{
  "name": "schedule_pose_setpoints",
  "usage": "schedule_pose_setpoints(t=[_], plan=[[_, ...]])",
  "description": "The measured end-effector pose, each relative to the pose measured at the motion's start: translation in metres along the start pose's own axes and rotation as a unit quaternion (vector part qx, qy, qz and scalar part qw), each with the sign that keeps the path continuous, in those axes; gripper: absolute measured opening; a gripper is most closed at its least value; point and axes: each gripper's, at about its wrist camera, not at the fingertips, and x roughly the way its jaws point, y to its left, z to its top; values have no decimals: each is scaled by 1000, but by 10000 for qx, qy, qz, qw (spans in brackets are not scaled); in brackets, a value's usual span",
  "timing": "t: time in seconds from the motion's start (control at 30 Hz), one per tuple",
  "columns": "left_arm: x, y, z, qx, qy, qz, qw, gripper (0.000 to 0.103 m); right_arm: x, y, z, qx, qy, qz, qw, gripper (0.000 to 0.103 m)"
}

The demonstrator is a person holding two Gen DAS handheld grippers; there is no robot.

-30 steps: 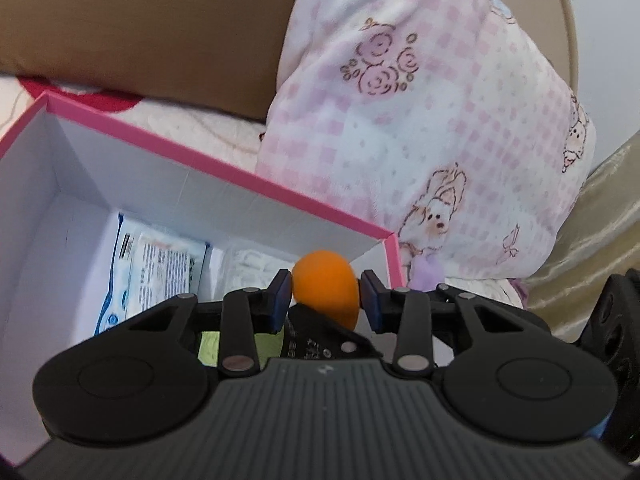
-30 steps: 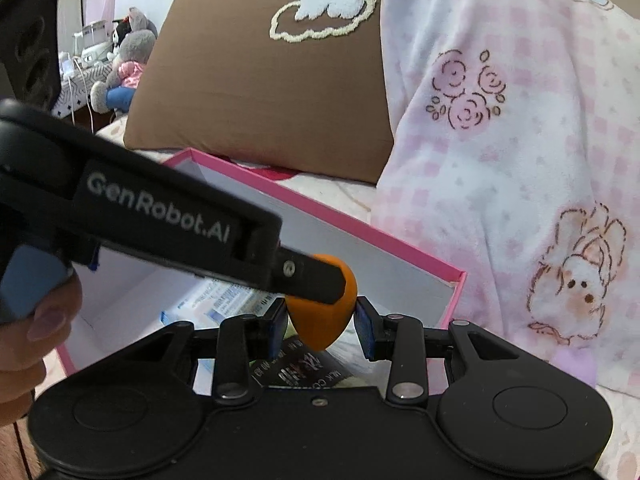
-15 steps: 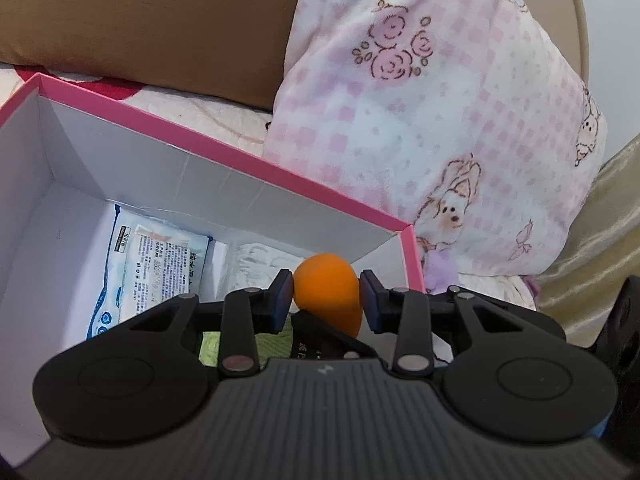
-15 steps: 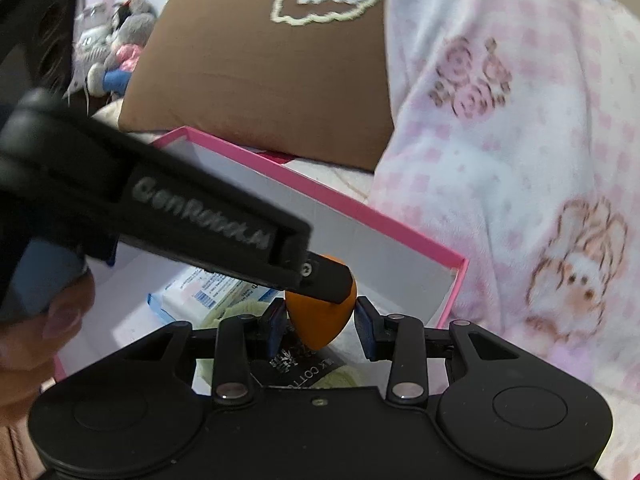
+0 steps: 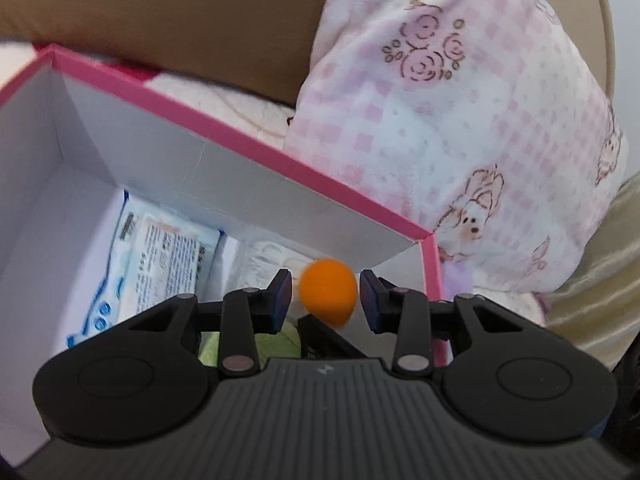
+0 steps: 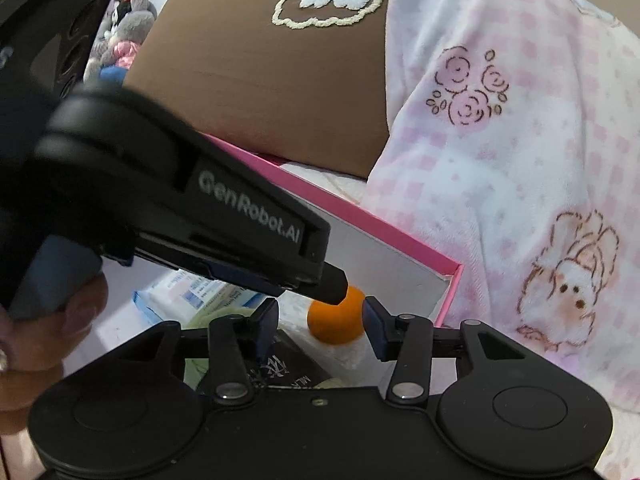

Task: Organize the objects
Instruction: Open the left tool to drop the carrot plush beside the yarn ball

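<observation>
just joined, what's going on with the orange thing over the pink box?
A person holds both grippers over the open pink box, which already has a wipes pack lying inside. A small orange ball sits between the jaws of both grippers. The right gripper has just been opening its jaws, which no longer clamp the ball. The left gripper brackets it closely, but blur hides whether its jaws actually grip it.

Bed with pale embroidered cover carries pink-rimmed box, brown pillow behind it, pink checked pillow at box's right, leaning over brown pillow.
</observation>
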Motion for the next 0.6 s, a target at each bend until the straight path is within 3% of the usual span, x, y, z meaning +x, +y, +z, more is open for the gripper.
schedule_pose_setpoints(t=[0.37,0.6], plan=[[-26,-9,5,169,-186,159,9996,35,-30,3,4,132,-70,84,9999,57],[-47,-16,4,138,47,448,9989,36,-64,1,2,345,-98,226,9991,58]])
